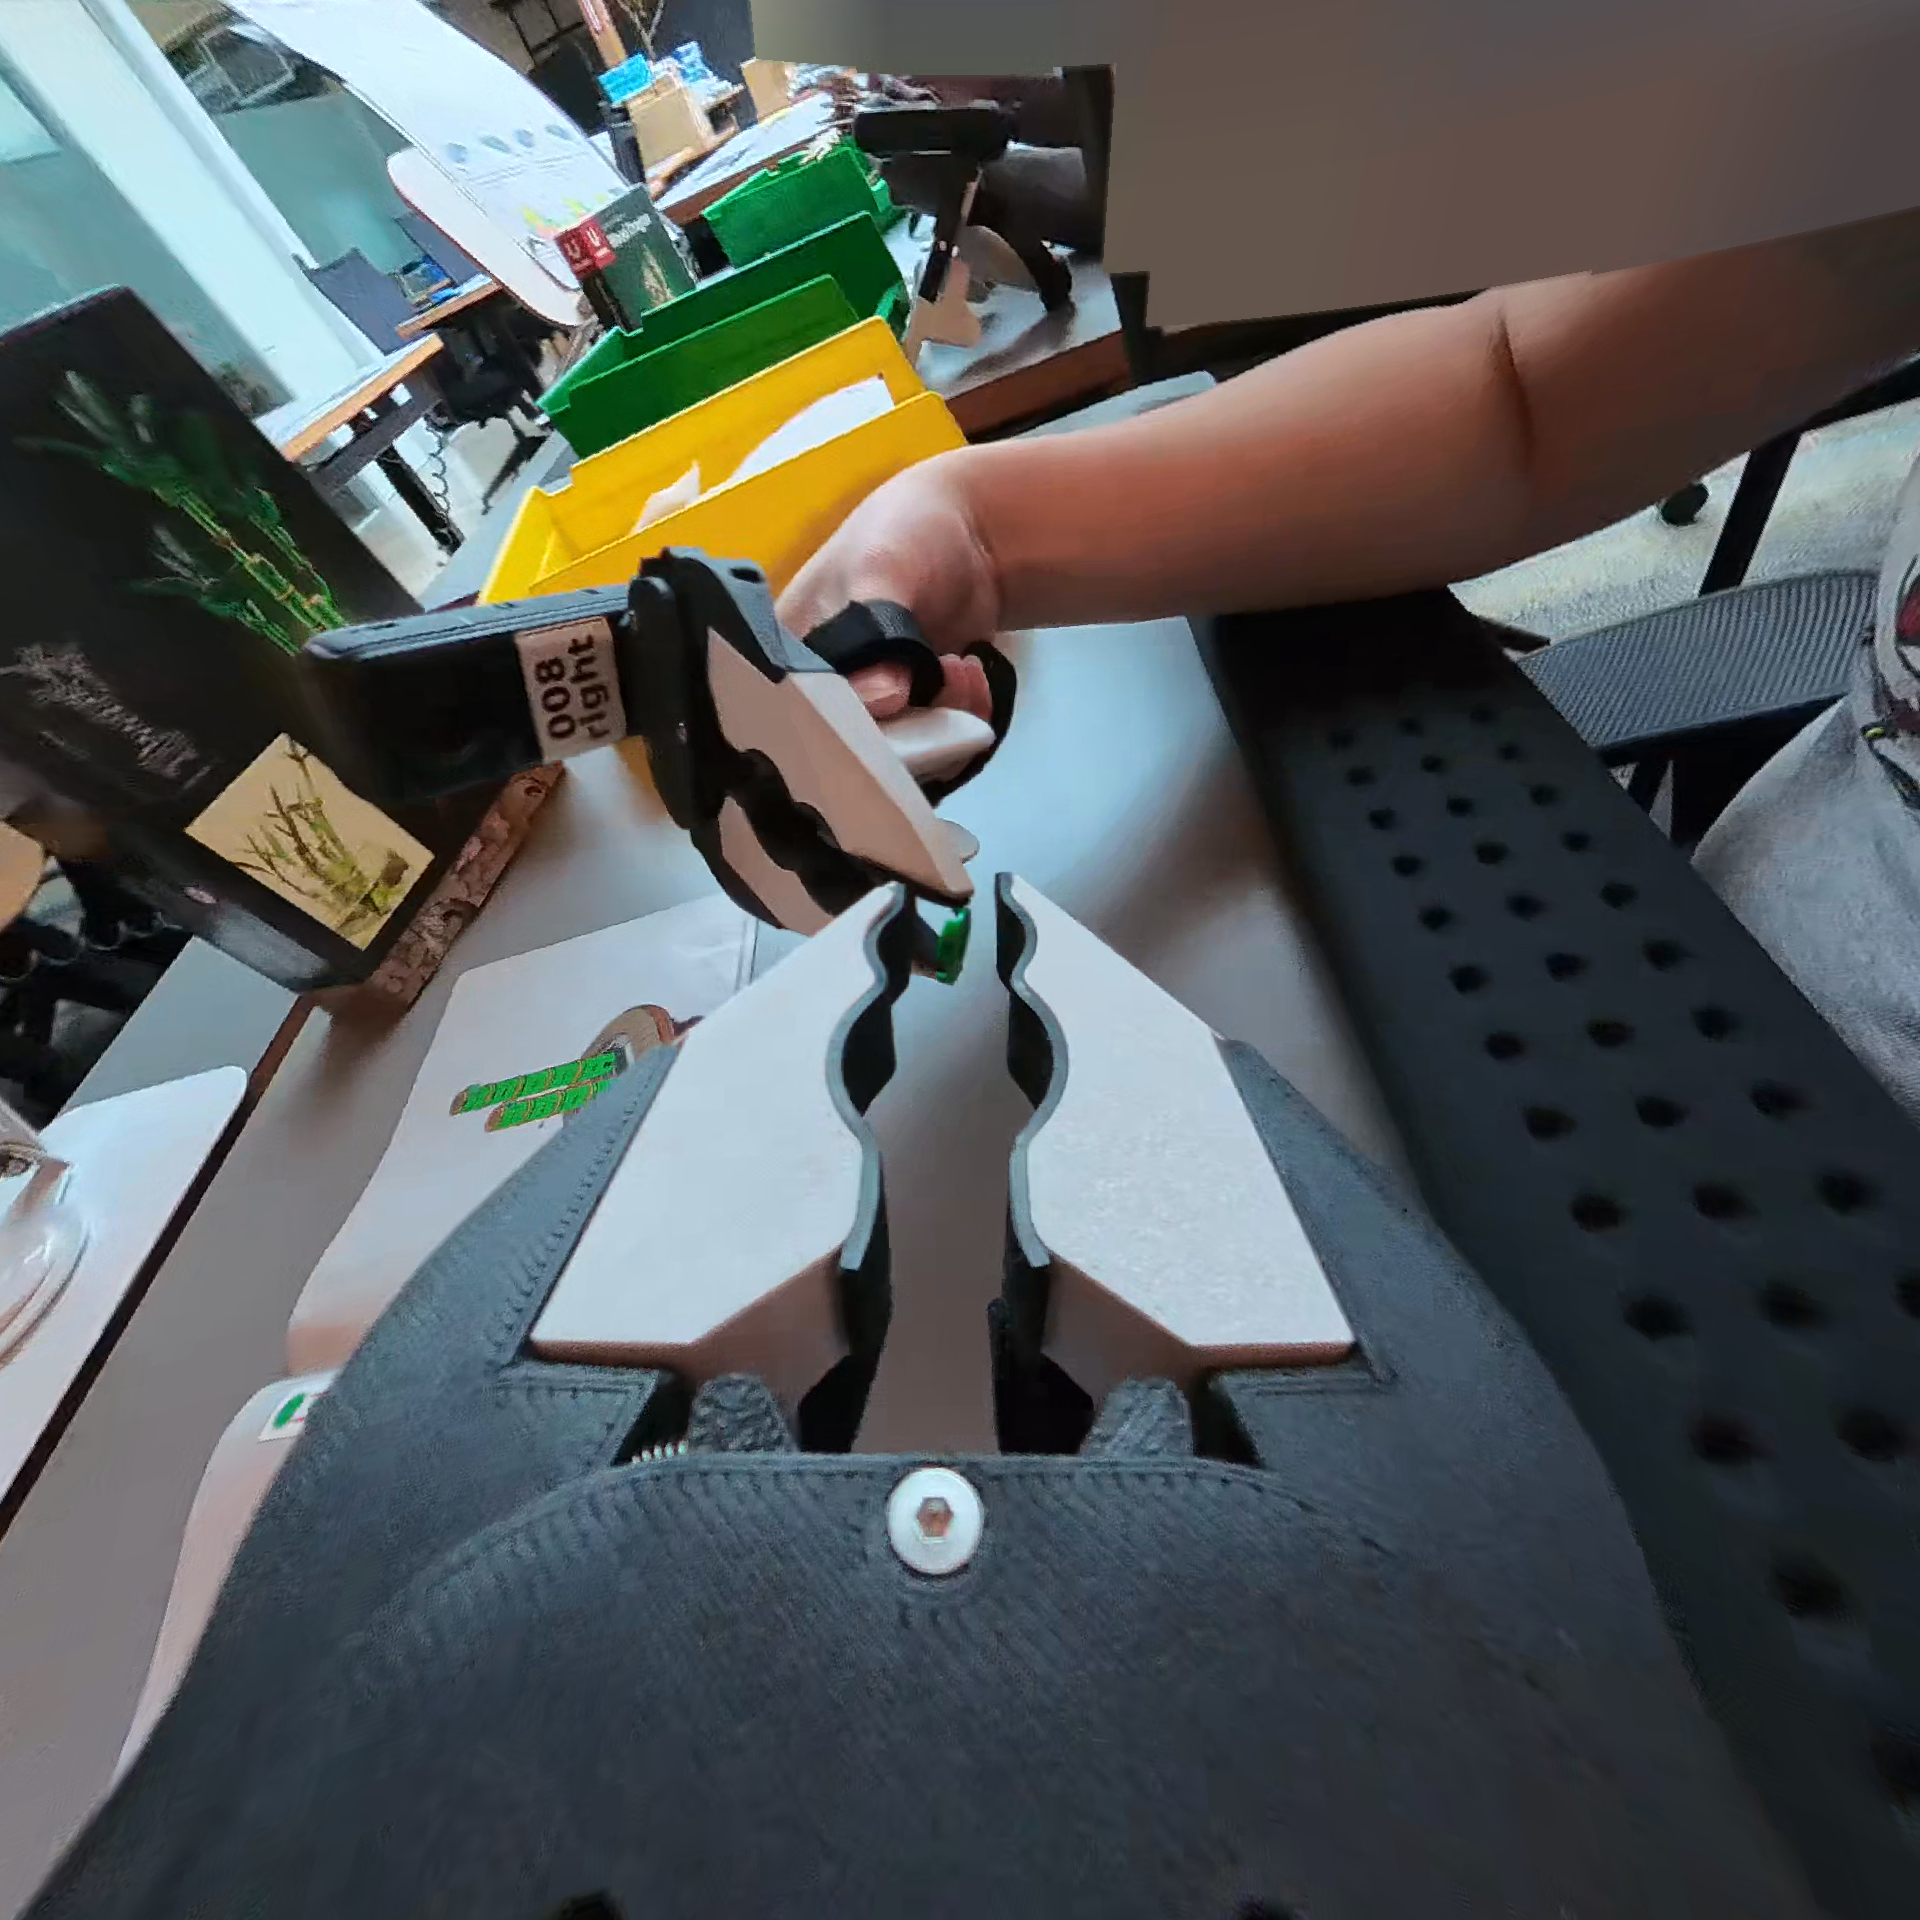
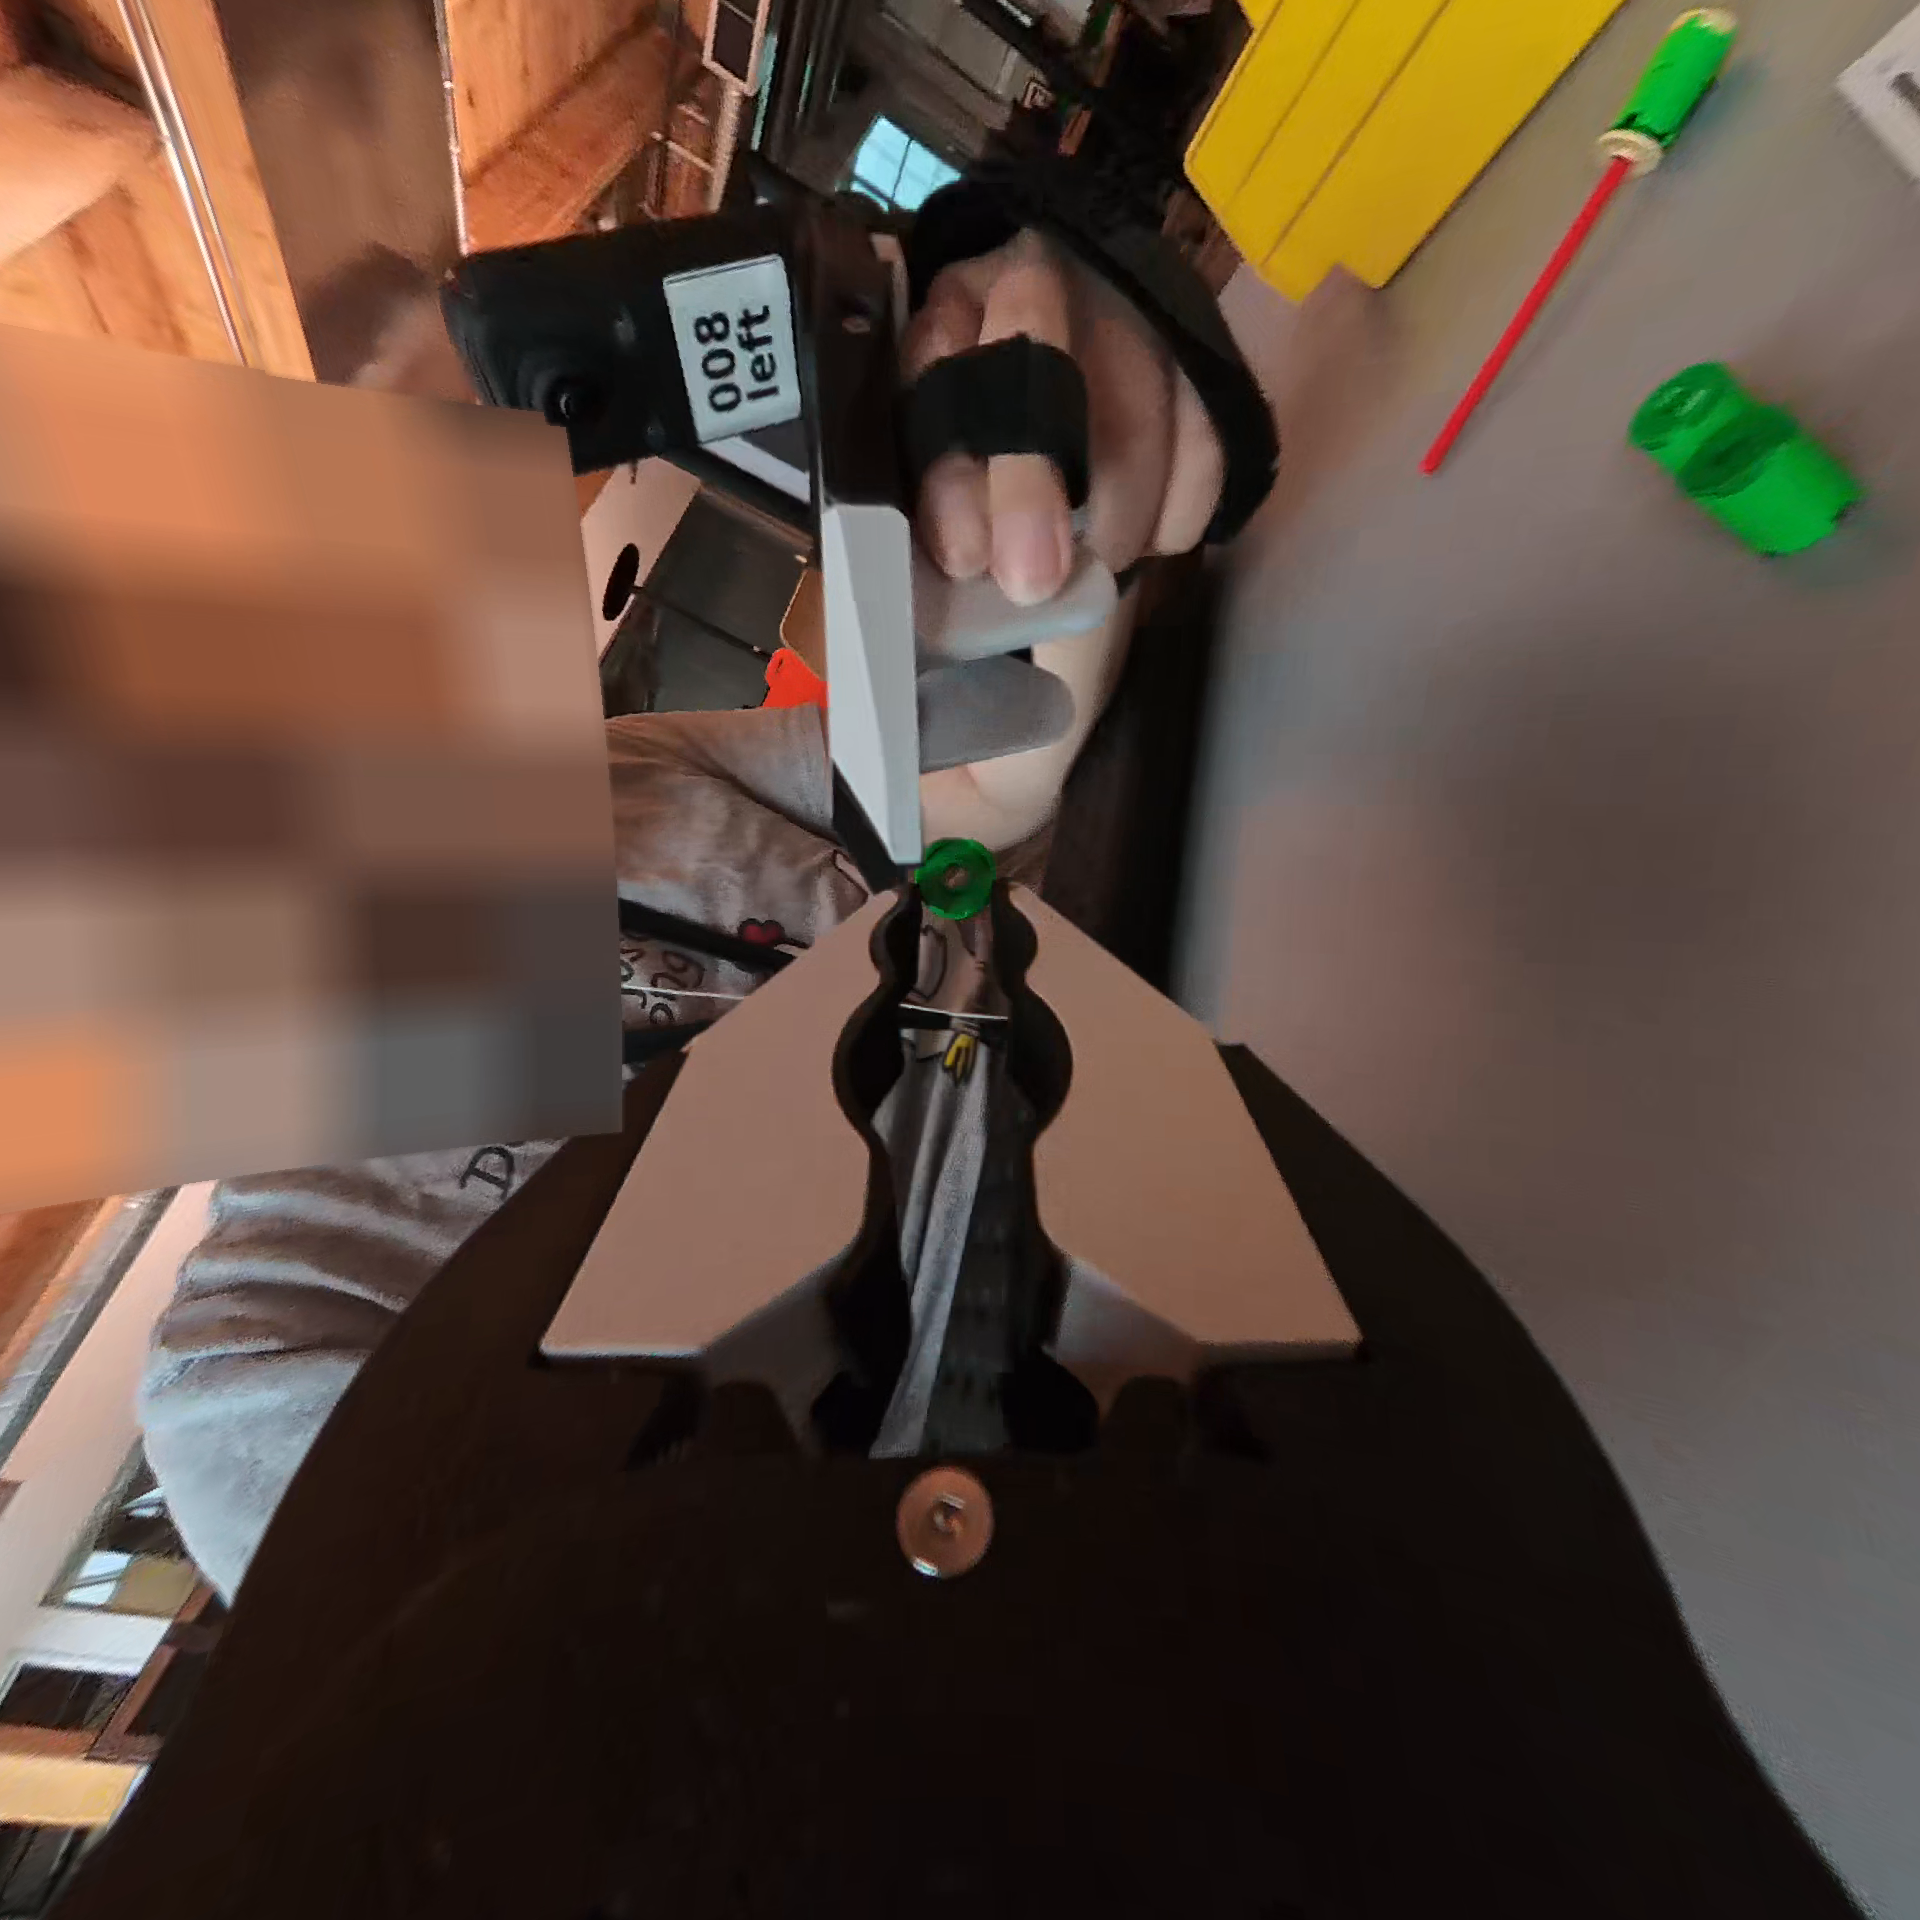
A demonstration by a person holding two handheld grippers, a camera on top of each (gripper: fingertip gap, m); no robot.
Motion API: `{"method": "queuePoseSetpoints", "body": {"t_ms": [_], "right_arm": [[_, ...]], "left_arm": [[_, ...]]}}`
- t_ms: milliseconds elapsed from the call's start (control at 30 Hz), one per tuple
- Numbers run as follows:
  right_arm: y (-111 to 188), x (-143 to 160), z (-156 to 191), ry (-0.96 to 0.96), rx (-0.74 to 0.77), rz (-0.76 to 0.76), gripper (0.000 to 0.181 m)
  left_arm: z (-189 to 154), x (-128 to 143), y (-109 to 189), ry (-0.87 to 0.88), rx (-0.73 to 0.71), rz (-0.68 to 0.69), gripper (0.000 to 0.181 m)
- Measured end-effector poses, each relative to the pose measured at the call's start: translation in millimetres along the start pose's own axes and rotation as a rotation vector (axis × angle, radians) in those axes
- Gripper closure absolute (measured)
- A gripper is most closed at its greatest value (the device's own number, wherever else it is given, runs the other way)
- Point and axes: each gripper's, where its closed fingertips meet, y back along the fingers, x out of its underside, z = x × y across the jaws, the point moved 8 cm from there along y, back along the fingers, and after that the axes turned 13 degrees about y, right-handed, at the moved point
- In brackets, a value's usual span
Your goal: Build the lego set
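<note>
Between the tips of the right gripper (image 2: 951,909) sits a small green round lego piece (image 2: 956,879), pinched at its edge and held clear of the table (image 2: 1558,935). Directly ahead, the left gripper (image 1: 948,904) meets it tip to tip; its fingers stand slightly apart on either side of the piece (image 1: 952,943), and contact cannot be confirmed. Right of the right gripper, well apart, lie a green cylinder (image 2: 1740,457), a green-handled red rod (image 2: 1558,260) and a yellow bin (image 2: 1382,125).
</note>
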Motion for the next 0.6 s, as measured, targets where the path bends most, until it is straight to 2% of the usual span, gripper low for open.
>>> {"method": "queuePoseSetpoints", "body": {"t_ms": [100,467,500,533,600], "right_arm": [[-2.0,1.1,2.3,0.002,-0.022,0.014,0.17],[3.4,0.3,0.9,-0.001,-0.047,-0.022,0.169],[5.0,-1.3,0.8,0.014,-0.042,-0.039,0.167],[7.2,-3.0,0.1,0.032,-0.015,-0.049,0.157],[14.7,-4.4,-2.2,0.131,0.117,-0.028,0.143]], "left_arm": [[-1.7,0.7,-2.1,-0.008,0.008,-0.007,0.174],[2.0,2.0,0.4,0.052,0.029,0.014,0.18],[3.6,1.8,0.2,0.081,0.032,0.021,0.18],[6.6,1.7,-0.2,0.126,0.025,0.026,0.18],[14.5,3.5,-2.5,0.258,0.02,0.043,0.18]]}}
